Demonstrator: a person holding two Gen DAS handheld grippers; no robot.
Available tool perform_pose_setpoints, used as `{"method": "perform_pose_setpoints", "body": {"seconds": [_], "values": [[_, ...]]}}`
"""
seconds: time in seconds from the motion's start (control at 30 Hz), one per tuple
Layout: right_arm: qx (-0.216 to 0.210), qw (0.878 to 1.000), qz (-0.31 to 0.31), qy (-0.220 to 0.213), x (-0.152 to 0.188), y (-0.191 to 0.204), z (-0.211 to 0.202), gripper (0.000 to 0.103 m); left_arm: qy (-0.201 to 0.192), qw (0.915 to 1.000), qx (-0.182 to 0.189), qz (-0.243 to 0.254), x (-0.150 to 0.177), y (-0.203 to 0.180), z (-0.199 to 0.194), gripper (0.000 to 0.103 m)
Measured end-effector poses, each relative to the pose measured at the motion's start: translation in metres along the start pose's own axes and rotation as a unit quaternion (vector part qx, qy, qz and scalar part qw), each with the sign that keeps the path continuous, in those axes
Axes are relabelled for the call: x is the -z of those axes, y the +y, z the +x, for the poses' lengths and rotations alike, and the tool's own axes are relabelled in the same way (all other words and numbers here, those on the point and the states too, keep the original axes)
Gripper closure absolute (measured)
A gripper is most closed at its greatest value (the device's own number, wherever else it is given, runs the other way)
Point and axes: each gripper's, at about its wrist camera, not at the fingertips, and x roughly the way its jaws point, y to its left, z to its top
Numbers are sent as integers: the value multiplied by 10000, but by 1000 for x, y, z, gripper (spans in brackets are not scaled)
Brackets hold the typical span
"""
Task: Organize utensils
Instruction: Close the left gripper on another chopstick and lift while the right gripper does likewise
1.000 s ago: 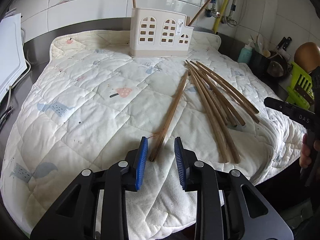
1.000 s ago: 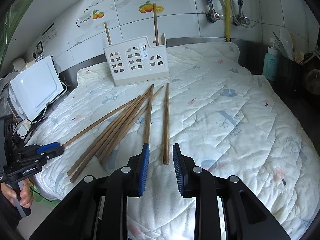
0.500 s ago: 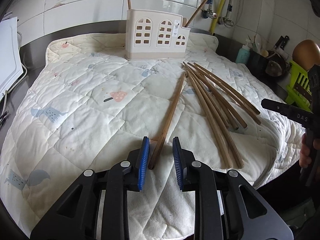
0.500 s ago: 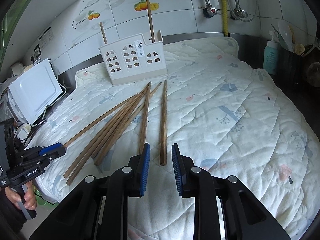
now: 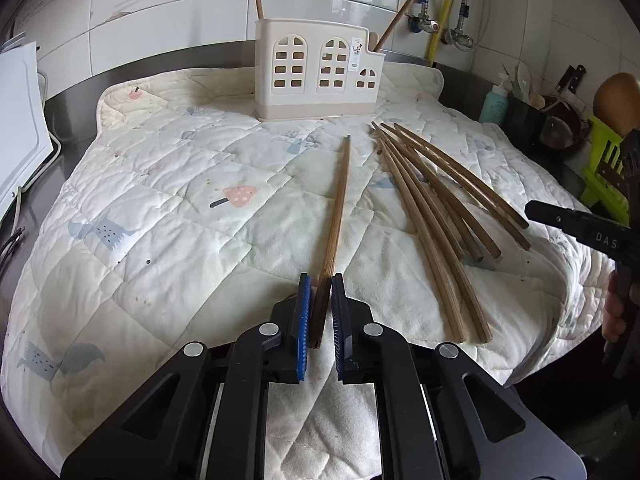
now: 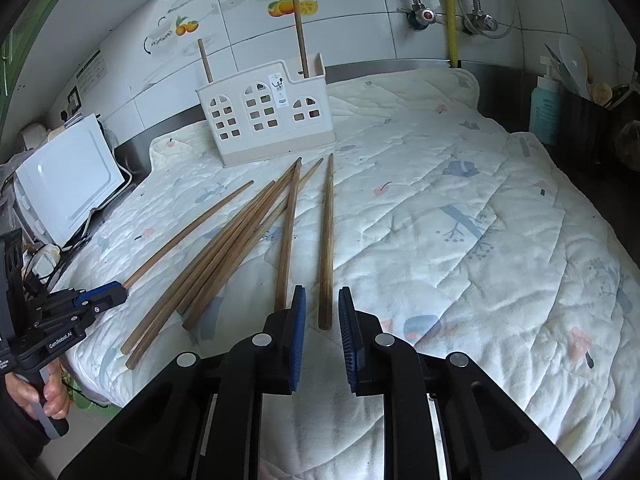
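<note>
Several long wooden chopsticks (image 5: 436, 208) lie fanned on a white quilted mat (image 5: 160, 208). A cream utensil holder (image 5: 318, 76) stands at the mat's far edge with two chopsticks upright in it. My left gripper (image 5: 319, 286) has closed on the near end of a single chopstick (image 5: 338, 208) that lies apart from the pile. My right gripper (image 6: 322, 300) is open, its jaws on either side of the near end of the rightmost chopstick (image 6: 327, 240). The holder (image 6: 266, 114) also shows in the right wrist view.
A white appliance (image 6: 68, 176) stands left of the mat. A teal bottle (image 6: 544, 108) and dark containers stand on the right. A green rack (image 5: 608, 168) stands at the far right. Tiled wall and pipes are behind.
My left gripper moved forward over the single chopstick's end and its jaws closed on it. My right gripper edged forward to the rightmost chopstick's end and stayed open.
</note>
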Motion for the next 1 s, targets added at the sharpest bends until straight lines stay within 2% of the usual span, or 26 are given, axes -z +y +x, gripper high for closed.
{"method": "perform_pose_setpoints", "body": {"seconds": [0.23,0.37,0.47,0.7,1.0], "values": [[62,10000,62,36,2,-1,13,87,-61,9994,200,-276,-4,4,-7,96],[177,9998,21,-2,3,1,22,95,-124,9993,250,-267,-9,1,-10,97],[369,9992,-168,-47,3,6,21,95,-168,9992,260,-250,-13,-1,-14,97],[603,9966,-493,-286,-9,13,-6,96,-358,9987,309,-213,-31,-1,-31,97],[661,9877,-1093,-900,-57,28,-52,96,-567,9978,300,-143,-54,1,-45,98]]}}
